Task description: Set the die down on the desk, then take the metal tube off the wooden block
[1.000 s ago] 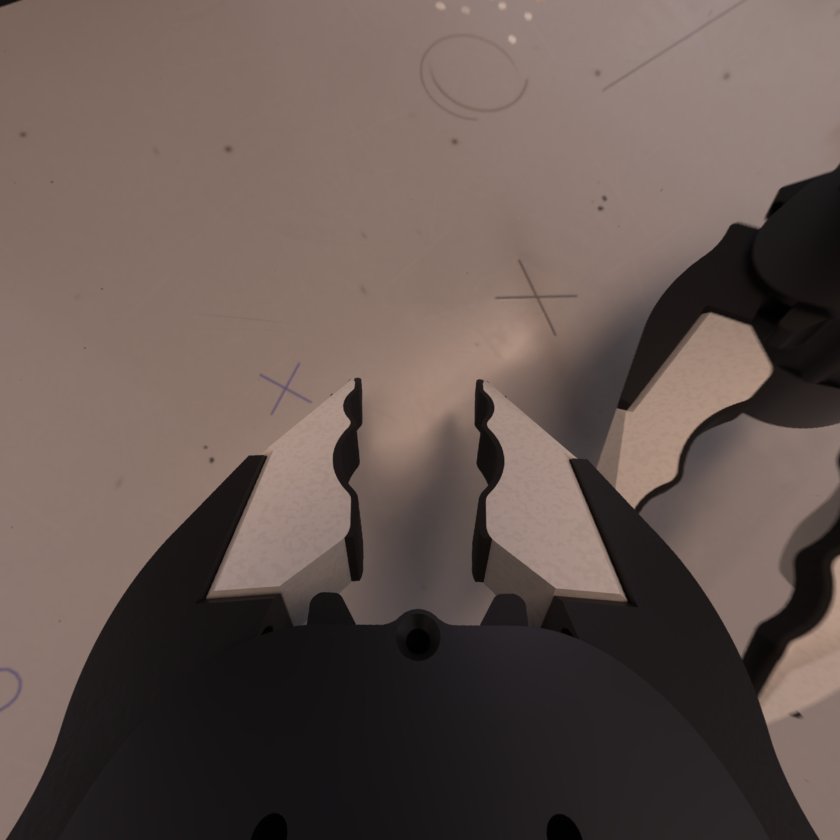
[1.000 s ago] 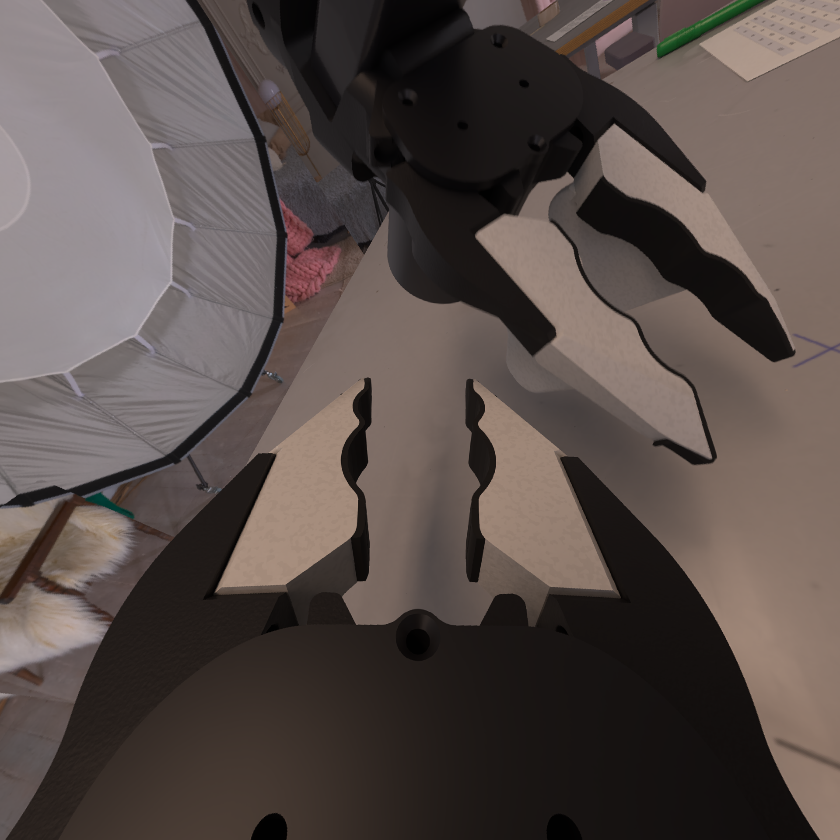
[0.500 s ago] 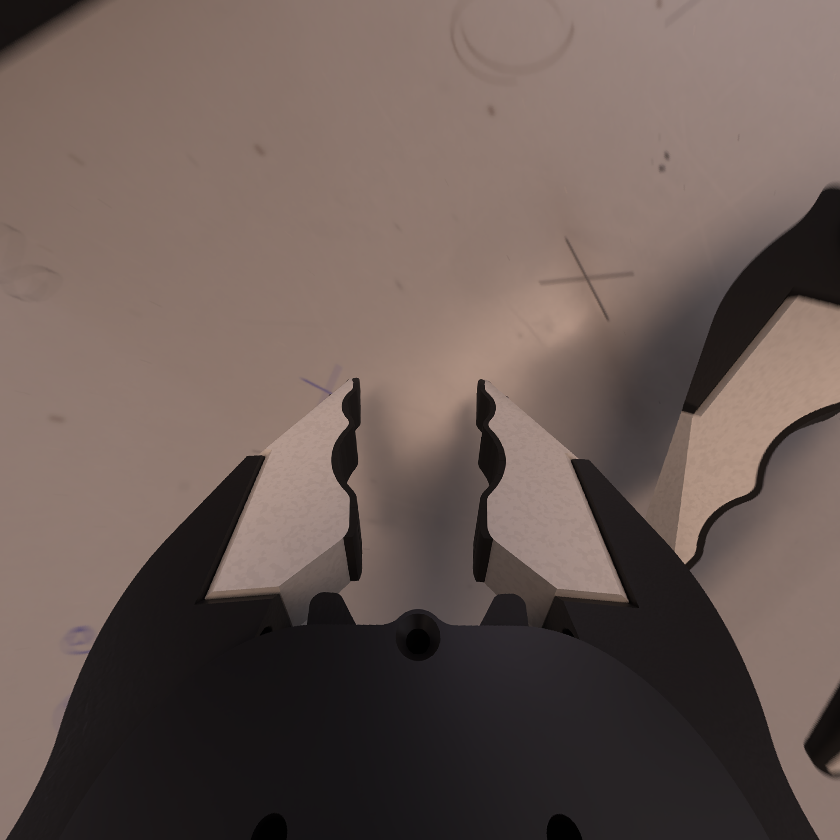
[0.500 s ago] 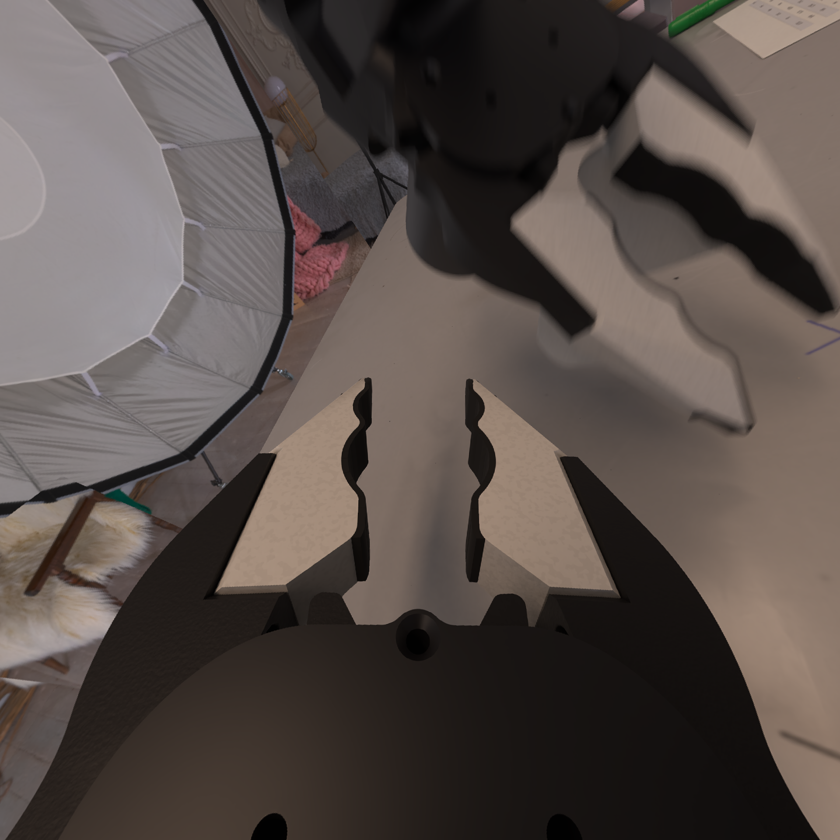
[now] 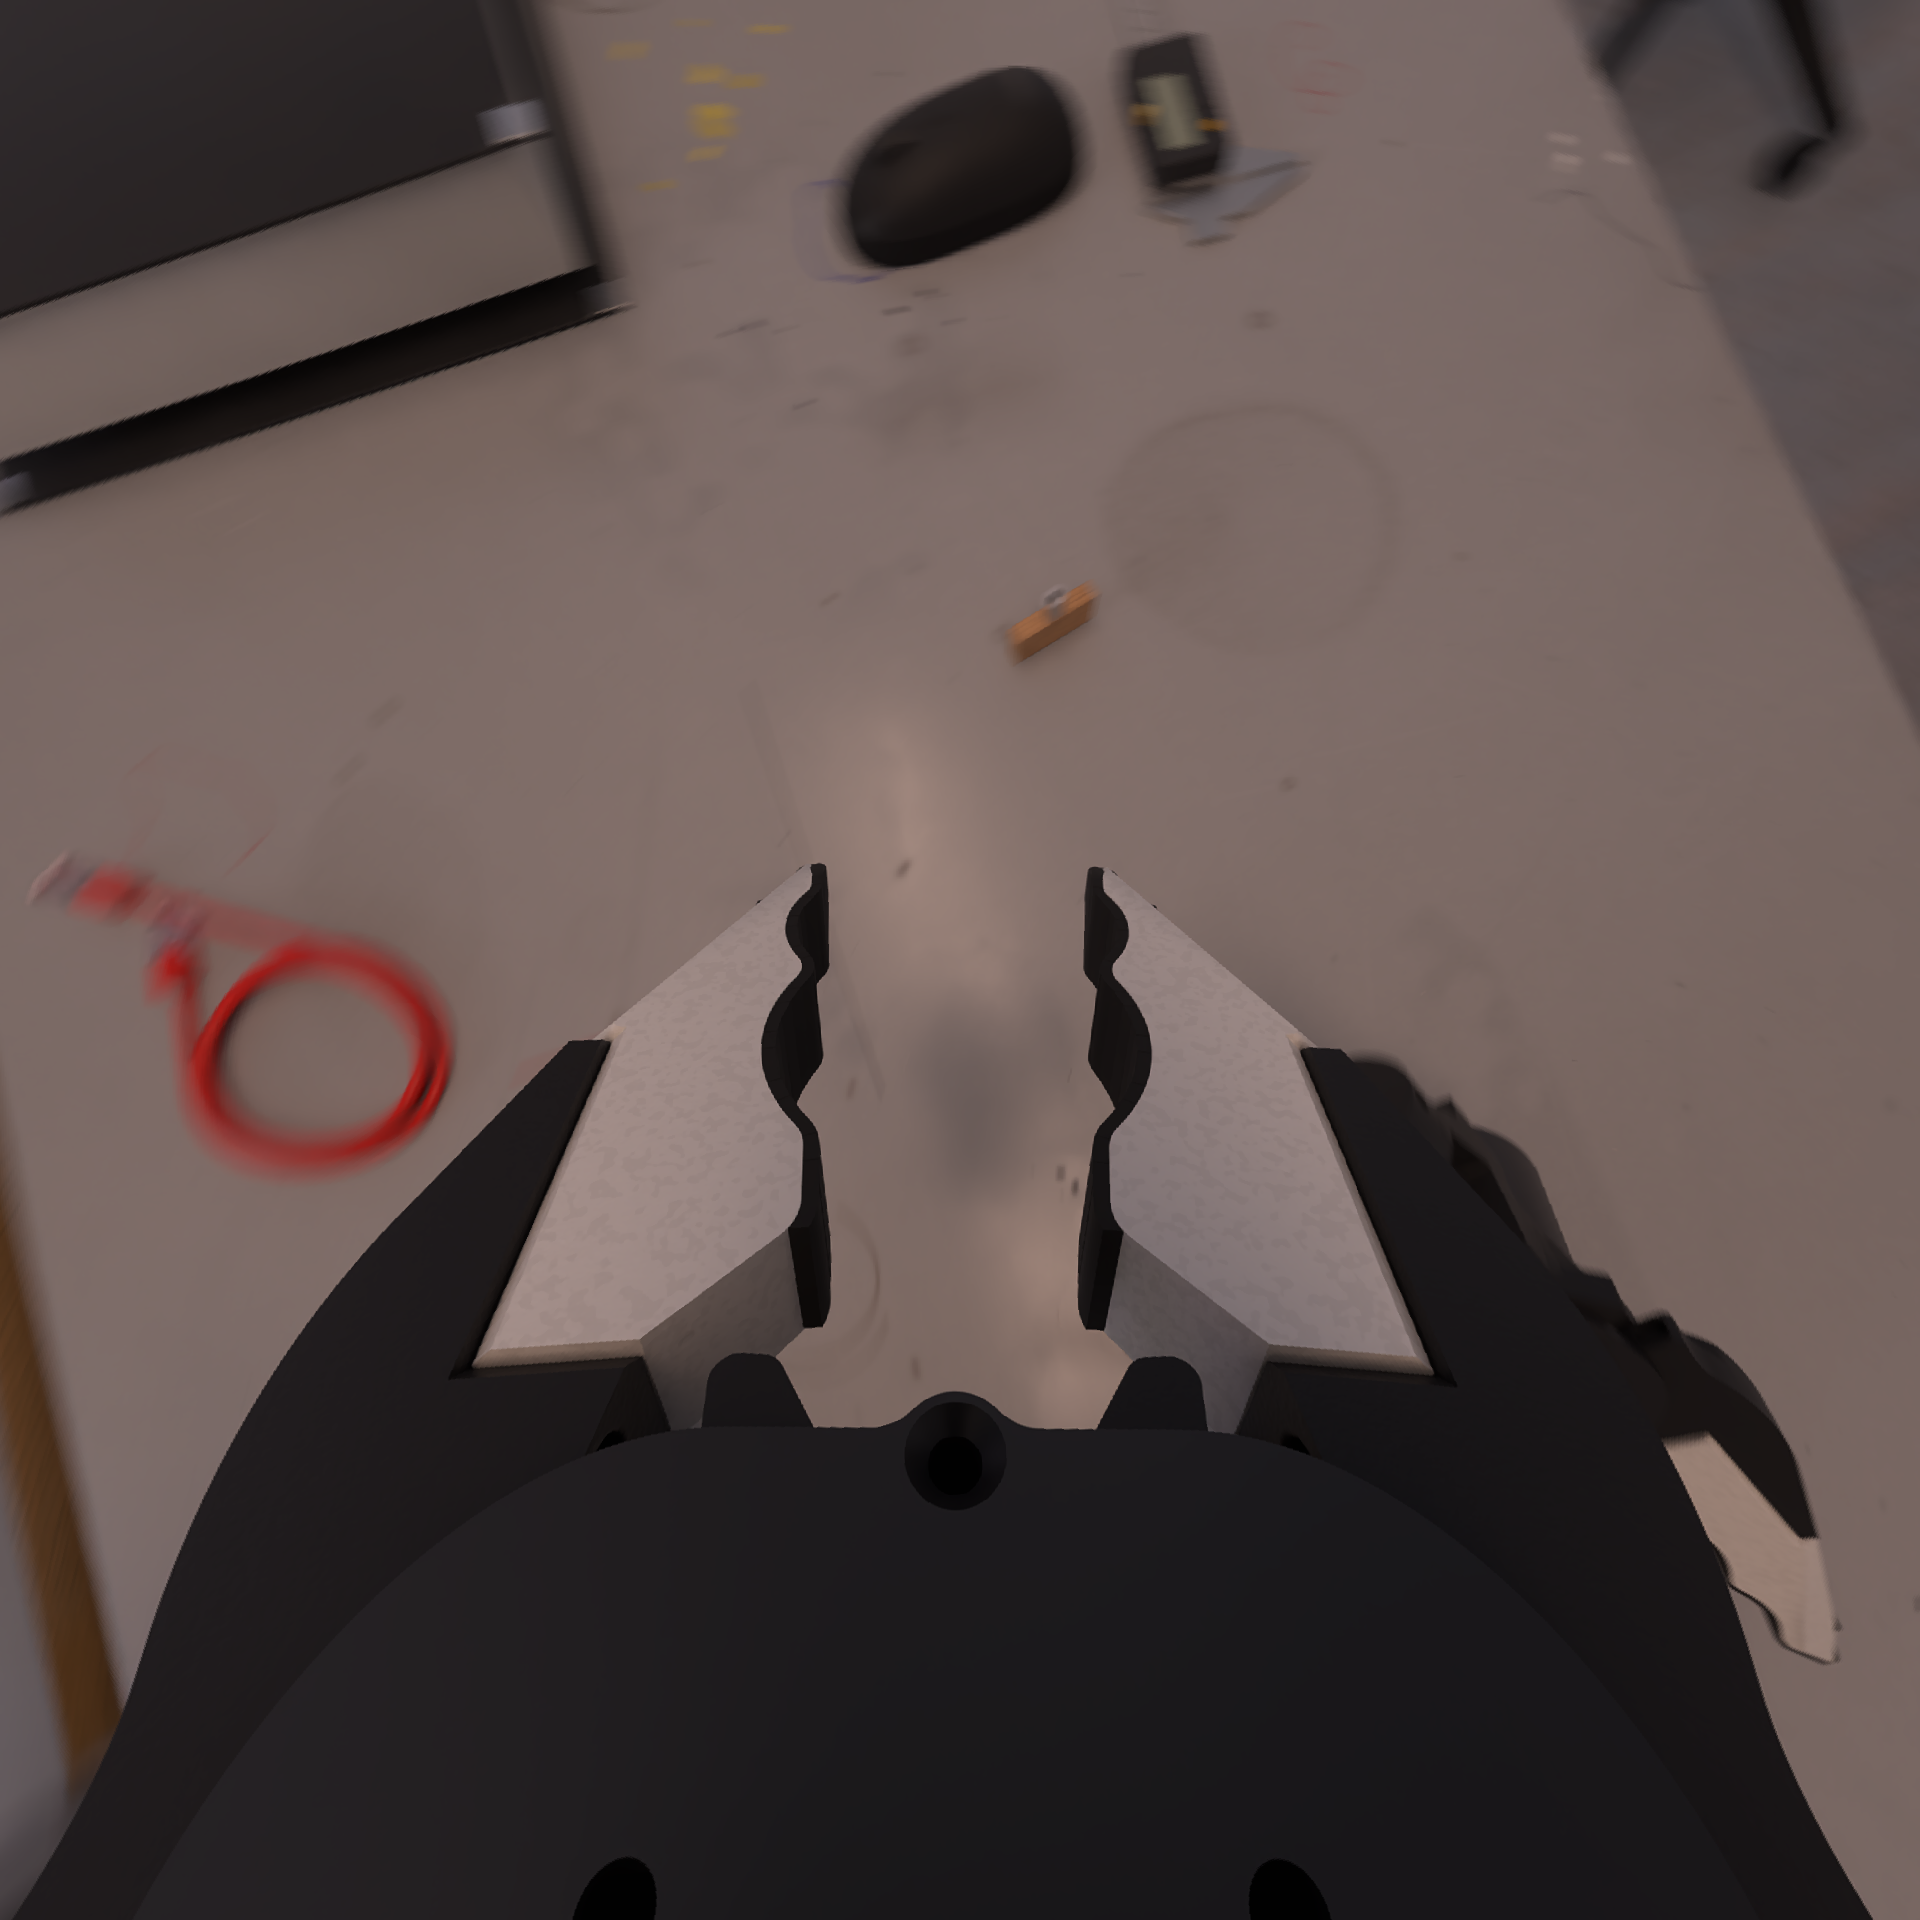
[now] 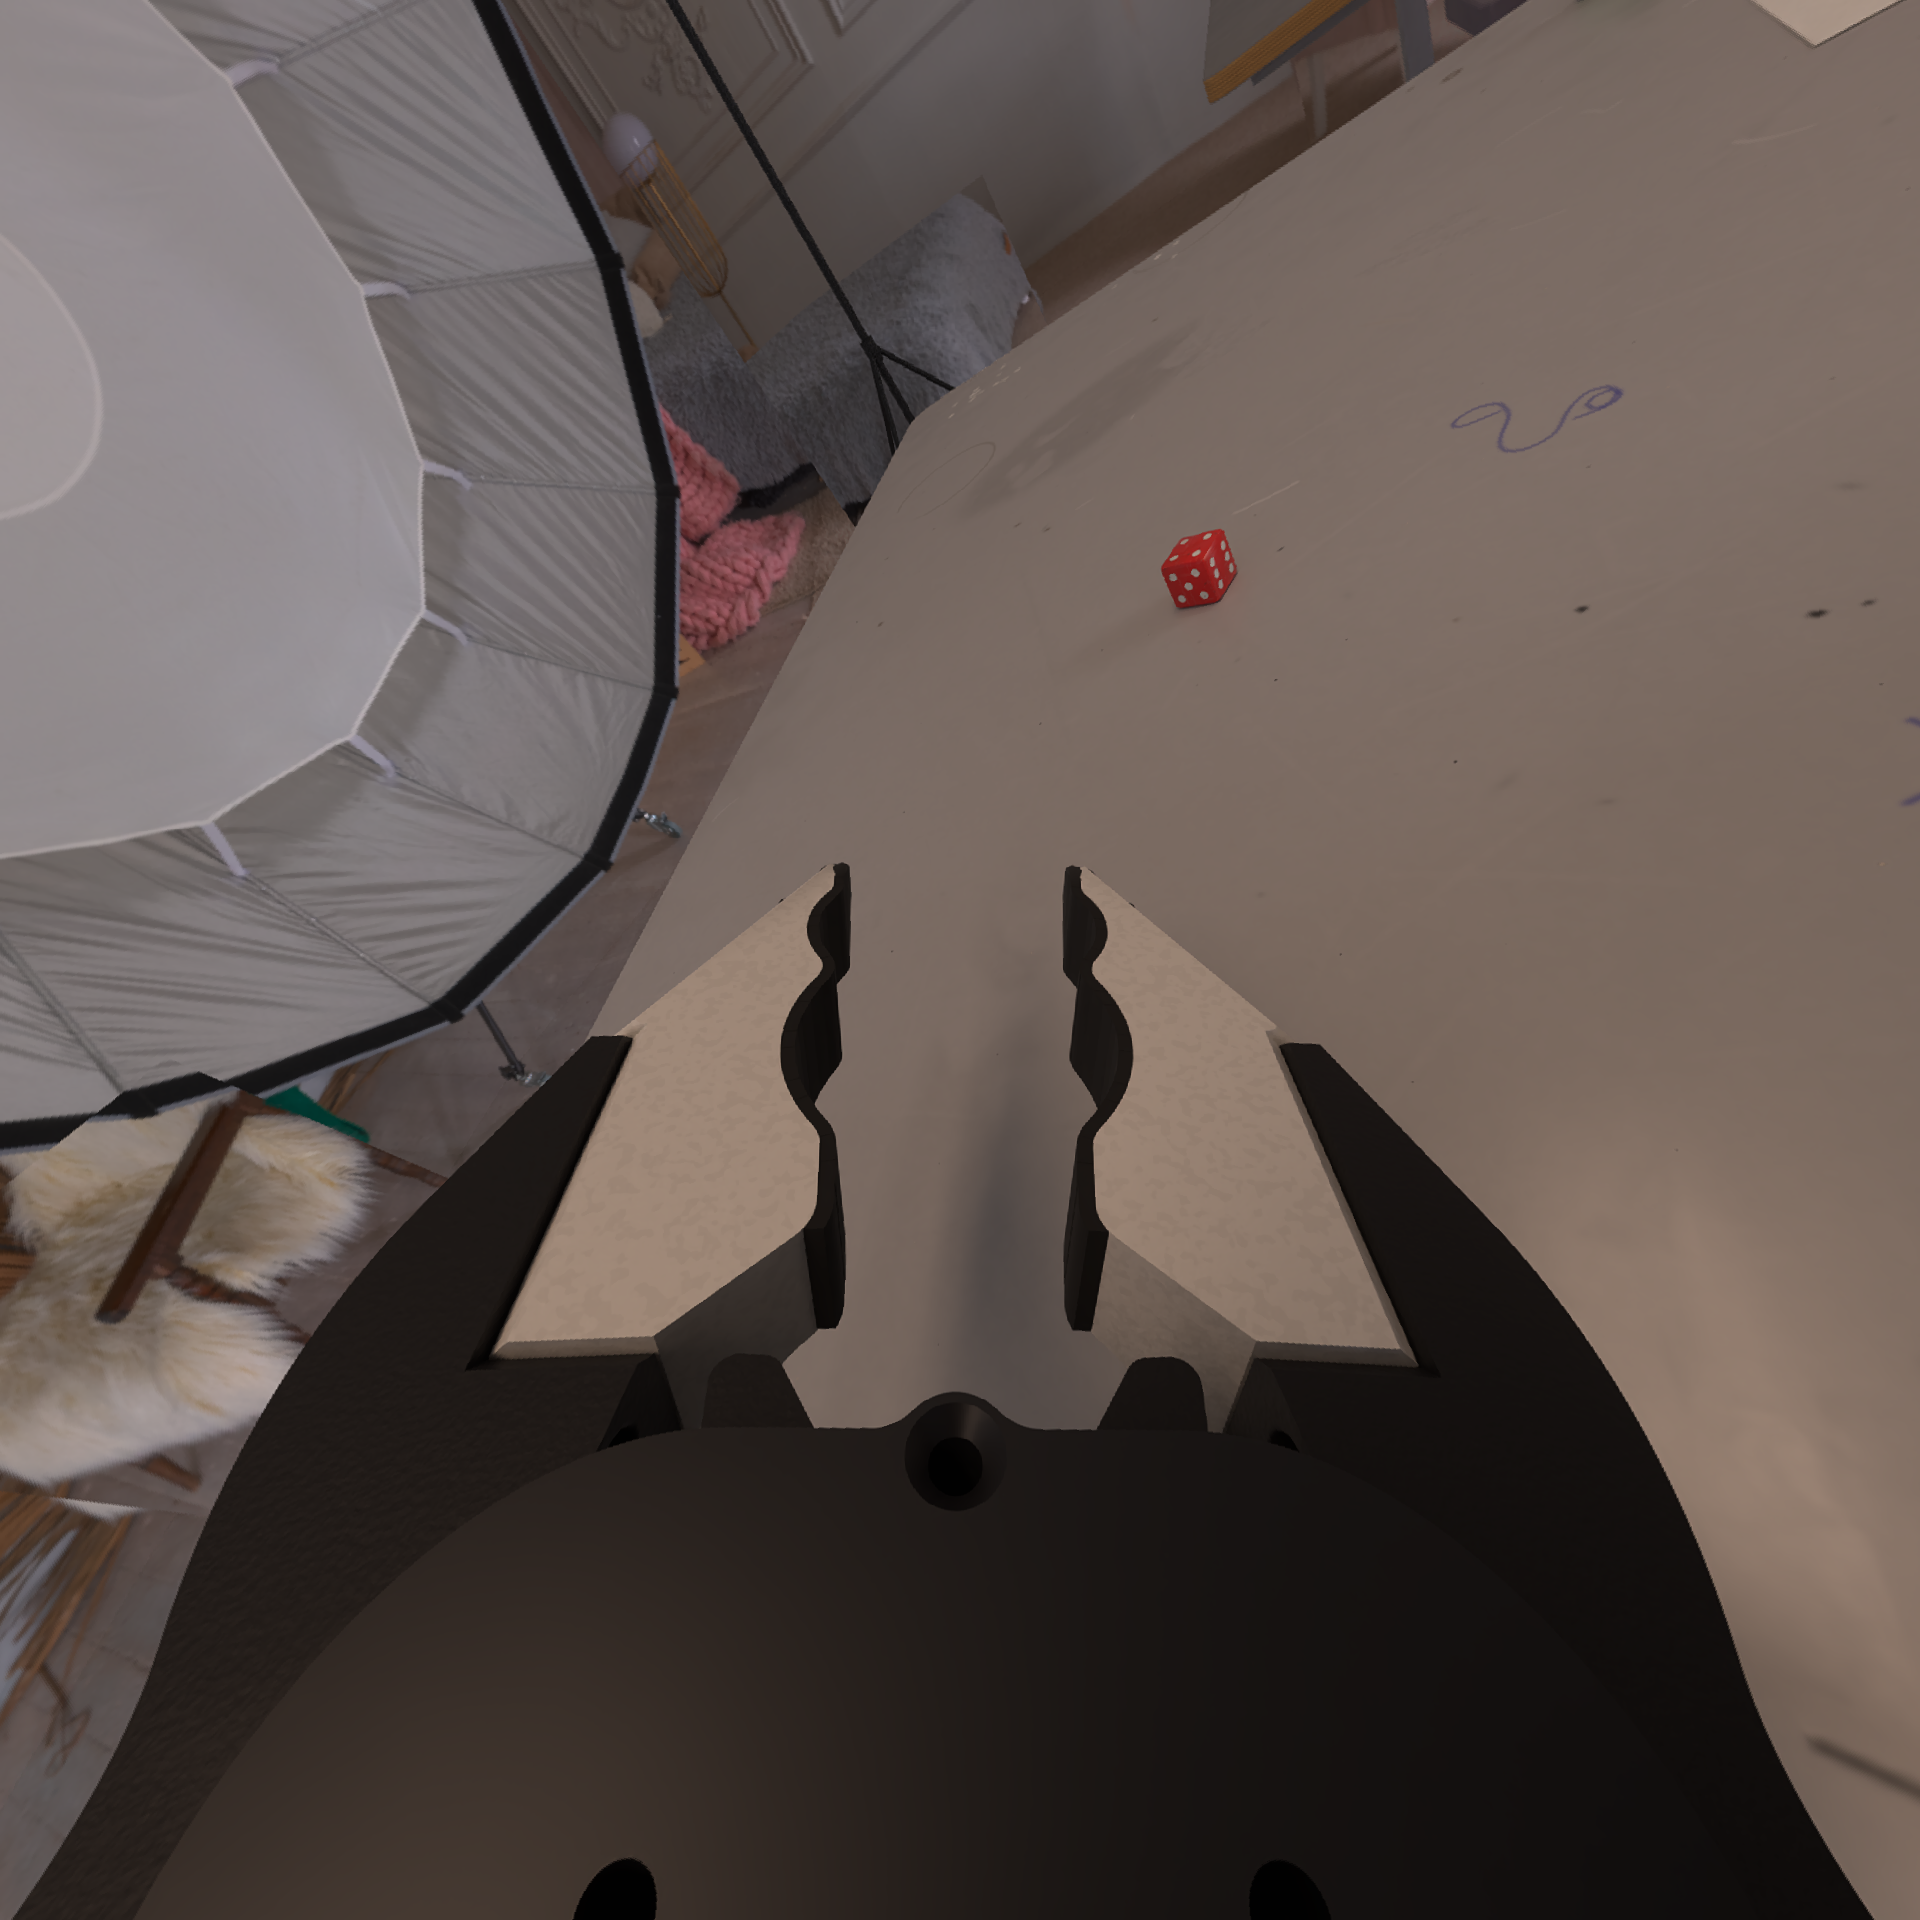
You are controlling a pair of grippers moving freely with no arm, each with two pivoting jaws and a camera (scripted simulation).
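Red die [image 6: 1198, 567] lies on the desk [image 6: 1455, 831]; both the left gripper [image 5: 954, 883] and right gripper [image 6: 954, 883] are parted, empty. Far off, the metal tube [image 5: 1054, 597] atop the wooden block [image 5: 1049, 623] could be toppled by a misjudged approach.

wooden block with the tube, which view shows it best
The left wrist view: the wooden block lies small and blurred on the desk ahead, with the metal tube on top. The right wrist view shows neither, only the red die.

metal tube [image 5: 1055, 597] tiny, blurred; right tool [image 5: 1756, 1538] mostly hidden.
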